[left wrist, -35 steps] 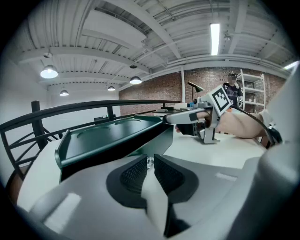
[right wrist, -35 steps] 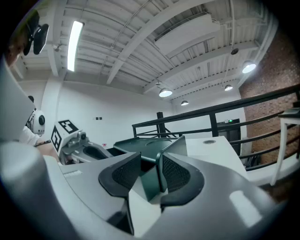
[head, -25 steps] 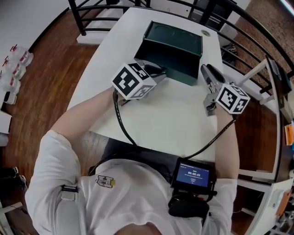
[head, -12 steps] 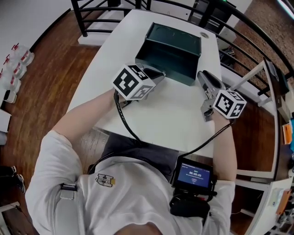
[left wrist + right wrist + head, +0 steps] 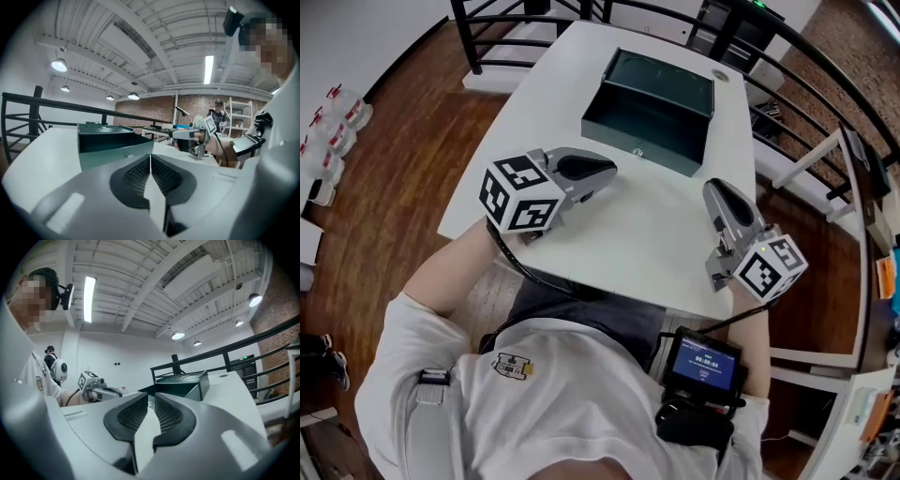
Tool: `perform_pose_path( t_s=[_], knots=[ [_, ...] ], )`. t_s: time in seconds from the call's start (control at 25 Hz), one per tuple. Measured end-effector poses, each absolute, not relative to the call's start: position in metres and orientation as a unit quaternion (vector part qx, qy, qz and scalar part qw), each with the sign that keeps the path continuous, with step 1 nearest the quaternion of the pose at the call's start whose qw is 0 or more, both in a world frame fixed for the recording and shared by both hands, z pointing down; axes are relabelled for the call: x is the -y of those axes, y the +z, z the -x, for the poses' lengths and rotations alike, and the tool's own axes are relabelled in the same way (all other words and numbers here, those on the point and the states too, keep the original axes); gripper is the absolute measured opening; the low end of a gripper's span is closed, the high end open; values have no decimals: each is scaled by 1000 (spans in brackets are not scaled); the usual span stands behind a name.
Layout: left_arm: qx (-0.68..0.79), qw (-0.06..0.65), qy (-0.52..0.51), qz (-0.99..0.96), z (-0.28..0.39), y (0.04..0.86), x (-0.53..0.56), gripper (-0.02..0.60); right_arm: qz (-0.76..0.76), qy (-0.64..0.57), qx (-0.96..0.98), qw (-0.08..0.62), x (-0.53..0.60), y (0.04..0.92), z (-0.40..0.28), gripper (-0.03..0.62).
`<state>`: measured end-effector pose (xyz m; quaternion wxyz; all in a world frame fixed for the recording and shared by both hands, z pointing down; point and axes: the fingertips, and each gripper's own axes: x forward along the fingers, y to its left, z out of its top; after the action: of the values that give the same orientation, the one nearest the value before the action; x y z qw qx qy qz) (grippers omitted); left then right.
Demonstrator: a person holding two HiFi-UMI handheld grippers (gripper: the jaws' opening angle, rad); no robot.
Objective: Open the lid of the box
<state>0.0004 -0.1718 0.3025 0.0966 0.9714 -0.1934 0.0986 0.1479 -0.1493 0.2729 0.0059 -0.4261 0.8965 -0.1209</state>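
The dark green box (image 5: 643, 150) stands at the far end of the white table (image 5: 647, 239), its lid (image 5: 667, 71) swung up and back so the inside shows. Both grippers hover short of it, touching nothing. My left gripper (image 5: 610, 170) is to the front left of the box with its jaws meeting, shut and empty; in its own view my left gripper (image 5: 150, 157) points at the box (image 5: 115, 151). My right gripper (image 5: 713, 187) is to the front right; its jaws are closing, a thin gap remains, and nothing lies between them. In its own view my right gripper (image 5: 151, 401) faces the box (image 5: 183, 384).
A small round disc (image 5: 720, 72) lies on the table right of the box. Black railings (image 5: 806, 56) run round the table's far and right sides. Wood floor lies to the left. A small screen (image 5: 703, 361) hangs at the person's waist.
Both grippers have drawn back from the box toward the person. The left one has moved left and nearer, the right one nearer, and the right jaws have narrowed.
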Motion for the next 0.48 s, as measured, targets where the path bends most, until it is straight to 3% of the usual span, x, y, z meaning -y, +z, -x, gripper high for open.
perform_pose_path(
  t_s=[0.2,0.48],
  knots=[
    [218,85,52,-971,35,294,146,0,398,-95,-912,-17,97,281,-114,11],
    [222,60,77,-970,31,298,141,0,393,-73,-914,-67,89,292,-99,0]
  ],
)
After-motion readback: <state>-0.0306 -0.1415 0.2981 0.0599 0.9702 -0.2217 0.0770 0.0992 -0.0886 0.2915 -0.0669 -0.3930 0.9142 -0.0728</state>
